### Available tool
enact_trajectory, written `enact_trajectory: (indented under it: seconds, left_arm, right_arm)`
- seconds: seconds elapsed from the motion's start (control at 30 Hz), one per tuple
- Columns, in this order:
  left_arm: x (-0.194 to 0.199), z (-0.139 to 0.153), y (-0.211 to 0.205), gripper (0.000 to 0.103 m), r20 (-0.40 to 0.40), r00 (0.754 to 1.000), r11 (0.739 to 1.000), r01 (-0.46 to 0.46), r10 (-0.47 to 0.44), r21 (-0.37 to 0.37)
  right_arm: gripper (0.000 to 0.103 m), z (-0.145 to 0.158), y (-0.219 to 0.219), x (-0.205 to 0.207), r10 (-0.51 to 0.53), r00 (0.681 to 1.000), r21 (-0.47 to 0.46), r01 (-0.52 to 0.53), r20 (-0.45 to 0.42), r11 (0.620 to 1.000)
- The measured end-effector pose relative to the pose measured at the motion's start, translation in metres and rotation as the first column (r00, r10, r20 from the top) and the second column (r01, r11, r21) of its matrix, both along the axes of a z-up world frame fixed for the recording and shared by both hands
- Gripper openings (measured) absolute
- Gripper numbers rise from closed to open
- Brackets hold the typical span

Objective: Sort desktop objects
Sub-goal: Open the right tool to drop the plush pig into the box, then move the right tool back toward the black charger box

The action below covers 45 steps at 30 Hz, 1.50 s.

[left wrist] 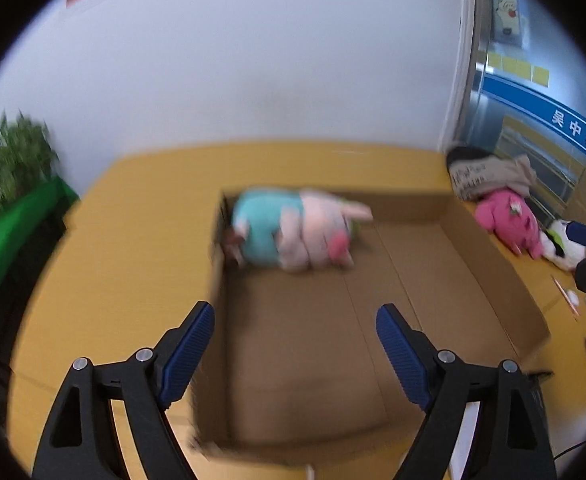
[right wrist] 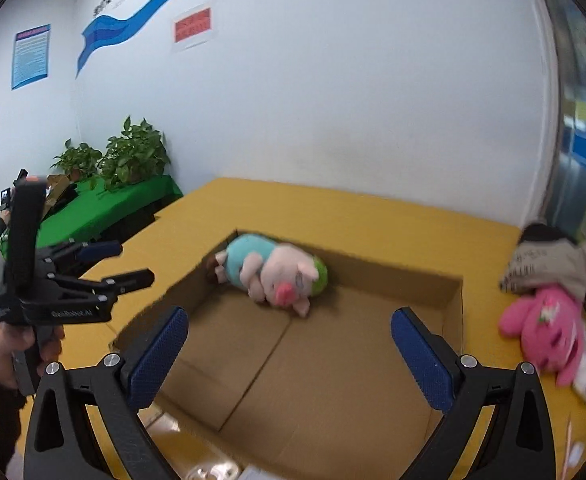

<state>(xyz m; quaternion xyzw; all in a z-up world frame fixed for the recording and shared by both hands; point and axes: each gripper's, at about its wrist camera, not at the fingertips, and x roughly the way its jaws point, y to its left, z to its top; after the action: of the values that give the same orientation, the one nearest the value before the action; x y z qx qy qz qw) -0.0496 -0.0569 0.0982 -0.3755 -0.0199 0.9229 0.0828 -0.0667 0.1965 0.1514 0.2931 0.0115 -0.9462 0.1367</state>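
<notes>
The left gripper hangs above the near left corner of the box, its blue pads spread wide with nothing between them. Ahead of it, in the box's far left corner, lies the pig, a plush in a teal shirt, on its side and blurred in this view. Off to the right of the gripper, outside the box on the yellow table, a pink plush lies against a beige one, with a white plush just beside the pink.

The right gripper hovers over the box's near edge, jaws at full spread and empty. The pig lies ahead and slightly left of it, against the far wall. The pink plush sits to its right on the table. To its left, a hand grips the left gripper, jaws apart.
</notes>
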Motion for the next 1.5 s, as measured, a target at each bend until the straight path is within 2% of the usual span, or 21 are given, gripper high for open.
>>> enact_trajectory:
  seconds: [0.07,0.13,0.2,0.33,0.47,0.53,0.6,0.67,0.7,0.73,0.77,0.8,0.9,0.97,1.03,1.07,1.1,1.13,1.17,1.3,1.5]
  left_arm:
    - [0.009,-0.025,0.001,0.082,0.059,0.998,0.998,0.008,-0.012,0.059]
    - [0.016,-0.039,0.004,0.082,0.084,0.996,0.998,-0.008,0.003,0.064]
    - [0.022,-0.047,0.011,0.082,0.093,0.995,0.999,-0.024,0.020,0.034]
    - [0.043,-0.032,0.027,0.082,0.028,0.999,1.000,-0.028,0.028,-0.001]
    - [0.066,-0.008,0.040,0.083,-0.065,0.997,0.999,-0.038,0.038,0.012]
    - [0.071,-0.002,0.045,0.083,-0.085,0.996,0.999,-0.038,0.039,0.017]
    - [0.075,0.001,0.047,0.083,-0.095,0.994,0.999,-0.040,0.044,0.034]
    - [0.078,0.002,0.047,0.079,-0.106,0.994,0.997,-0.034,0.041,0.069]
    - [0.078,0.003,0.047,0.068,-0.111,0.993,0.996,-0.025,0.035,0.087]
    - [0.078,0.003,0.047,0.032,-0.106,0.994,0.995,-0.016,0.027,0.097]
    - [0.078,0.001,0.048,0.011,-0.089,0.996,0.995,-0.004,0.013,0.103]
    - [0.076,-0.001,0.050,0.004,-0.068,0.998,0.994,0.010,-0.002,0.109]
    - [0.076,-0.004,0.056,0.004,-0.058,0.998,0.995,0.019,-0.013,0.100]
    - [0.077,-0.004,0.059,0.024,-0.066,0.998,0.996,0.012,-0.007,0.090]
    - [0.078,-0.003,0.061,0.077,-0.074,0.997,0.995,0.010,-0.003,0.099]
    - [0.079,-0.002,0.060,0.082,-0.086,0.996,0.994,-0.001,0.010,0.108]
    - [0.081,-0.001,0.059,0.082,-0.098,0.995,0.993,-0.008,0.019,0.117]
    - [0.082,-0.001,0.059,0.082,-0.102,0.995,0.992,-0.007,0.019,0.124]
    - [0.082,-0.002,0.059,0.082,-0.097,0.995,0.992,-0.003,0.015,0.127]
    - [0.085,-0.010,0.062,0.082,-0.060,0.998,0.994,0.027,-0.021,0.107]
    - [0.092,-0.023,0.082,0.082,-0.020,0.992,0.984,0.123,-0.121,0.126]
  right_arm:
    - [0.103,-0.021,0.010,0.015,-0.021,0.999,-0.005,0.021,0.050,1.000]
    - [0.103,-0.042,0.019,0.027,-0.060,0.994,-0.001,0.060,0.094,0.998]
    - [0.103,-0.058,0.030,0.032,-0.081,0.987,-0.024,0.085,0.138,0.996]
    - [0.103,-0.066,0.045,0.044,-0.132,0.979,-0.029,0.138,0.157,0.990]
    - [0.103,-0.064,0.052,0.053,-0.168,0.975,-0.018,0.173,0.144,0.985]
    - [0.102,-0.063,0.053,0.056,-0.166,0.978,-0.011,0.169,0.130,0.986]
    - [0.096,-0.062,0.051,0.059,-0.156,0.981,-0.014,0.158,0.114,0.987]
    - [0.075,-0.060,0.051,0.063,-0.141,0.985,-0.023,0.144,0.102,0.989]
    - [0.069,-0.060,0.050,0.064,-0.138,0.986,-0.018,0.140,0.096,0.990]
    - [0.056,-0.059,0.049,0.065,-0.135,0.987,-0.011,0.137,0.091,0.991]
    - [0.044,-0.059,0.049,0.066,-0.132,0.987,-0.007,0.133,0.089,0.991]
    - [0.040,-0.059,0.049,0.067,-0.130,0.988,-0.007,0.131,0.088,0.991]
    - [0.039,-0.059,0.051,0.067,-0.134,0.987,-0.018,0.136,0.089,0.991]
    - [0.039,-0.059,0.051,0.068,-0.131,0.988,-0.019,0.133,0.088,0.991]
    - [0.039,-0.059,0.051,0.068,-0.127,0.988,-0.017,0.129,0.087,0.991]
    - [0.041,-0.059,0.053,0.068,-0.123,0.988,-0.026,0.126,0.088,0.992]
    - [0.050,-0.060,0.056,0.068,-0.115,0.989,-0.046,0.120,0.092,0.992]
    - [0.083,-0.060,0.059,0.068,-0.109,0.989,-0.070,0.116,0.098,0.991]
    - [0.102,-0.060,0.063,0.069,-0.114,0.988,-0.091,0.123,0.101,0.988]
    - [0.103,-0.059,0.078,0.083,-0.109,0.991,-0.137,0.119,0.081,0.983]
    - [0.103,-0.080,0.086,0.108,-0.052,0.991,-0.119,0.067,0.124,0.991]
